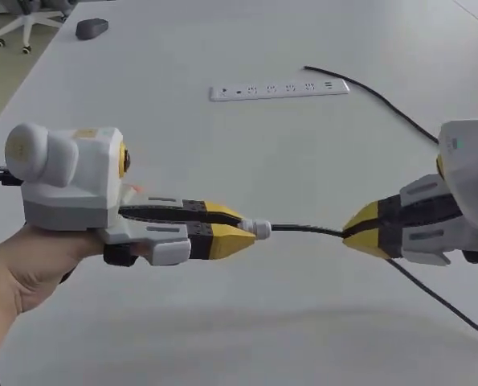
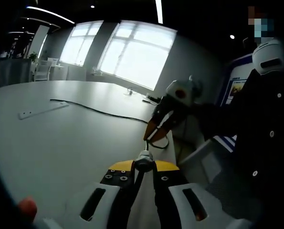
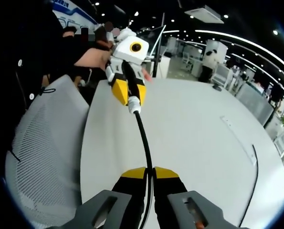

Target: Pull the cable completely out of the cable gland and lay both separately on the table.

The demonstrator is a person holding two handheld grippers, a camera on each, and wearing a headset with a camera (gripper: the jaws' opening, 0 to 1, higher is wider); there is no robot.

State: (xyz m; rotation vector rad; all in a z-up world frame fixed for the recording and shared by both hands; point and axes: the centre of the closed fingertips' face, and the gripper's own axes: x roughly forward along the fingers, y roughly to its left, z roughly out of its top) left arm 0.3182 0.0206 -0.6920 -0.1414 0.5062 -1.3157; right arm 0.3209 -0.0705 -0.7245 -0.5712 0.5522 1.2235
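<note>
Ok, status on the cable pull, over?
Left gripper shut on cable gland. Right gripper shut on cable, not yet out. Nothing in the way.

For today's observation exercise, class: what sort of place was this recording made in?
Probably an open-plan office: a long white table carrying a power strip, a wheeled office chair beside it, and ceiling strip lights over more desks.

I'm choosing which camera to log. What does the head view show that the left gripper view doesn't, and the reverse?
Head view: the hand holding the left gripper, and a grey object far up the table. Left gripper view: bright windows. Both: the cable gland in the left jaws, the cable, the right gripper, the power strip.
</note>
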